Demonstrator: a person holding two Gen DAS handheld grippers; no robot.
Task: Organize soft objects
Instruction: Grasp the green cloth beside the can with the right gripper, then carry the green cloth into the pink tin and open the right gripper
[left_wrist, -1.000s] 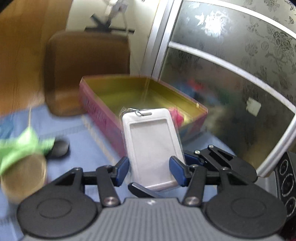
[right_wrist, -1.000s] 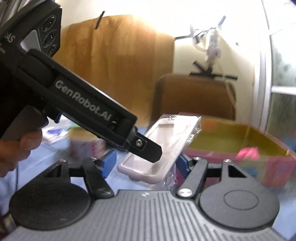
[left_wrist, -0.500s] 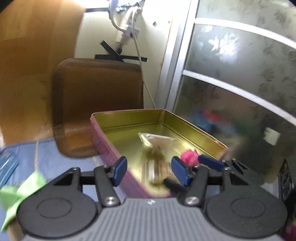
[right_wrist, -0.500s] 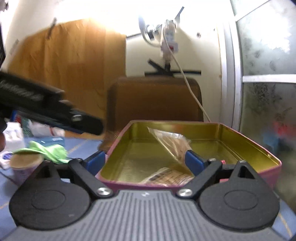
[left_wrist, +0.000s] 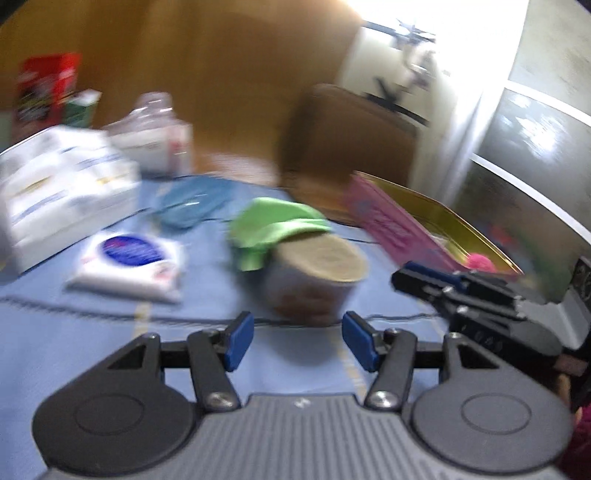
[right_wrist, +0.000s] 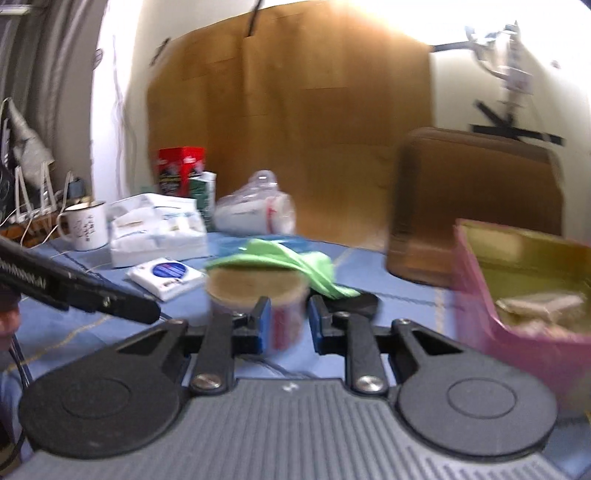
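Left gripper (left_wrist: 297, 341): jaws stood partly apart with nothing between the blue pads; only the blue cloth surface showed in the gap.
Right gripper (right_wrist: 286, 323): jaws were closing and stood narrow; the cup showed behind the gap, but blur hid whether the pads touched it, and no grip was visible.
Paper cup (left_wrist: 314, 280): a round tub with a tan lid stood upright on the table, just ahead of both grippers.
Green cloth (left_wrist: 273, 229): a soft, crumpled piece lay draped against the far edge of the cup's lid.
Pink tin (right_wrist: 517, 295): an open rectangular box with a gold interior sat to the right of the cup; it held clear-wrapped packets (right_wrist: 539, 306) and, in the left wrist view, a small pink item (left_wrist: 480, 262).
Tissue pack (left_wrist: 129, 266): a white pack with a blue oval label lay flat on the table, left of the cup.
Table (left_wrist: 74, 350): covered in blue cloth.
Background: white boxes (right_wrist: 155, 229), an enamel mug (right_wrist: 86, 225) and a red carton (right_wrist: 181, 170) stood at the far left; a brown chair back (right_wrist: 476, 206) stood behind the tin.
Image quality: both views were motion-blurred.
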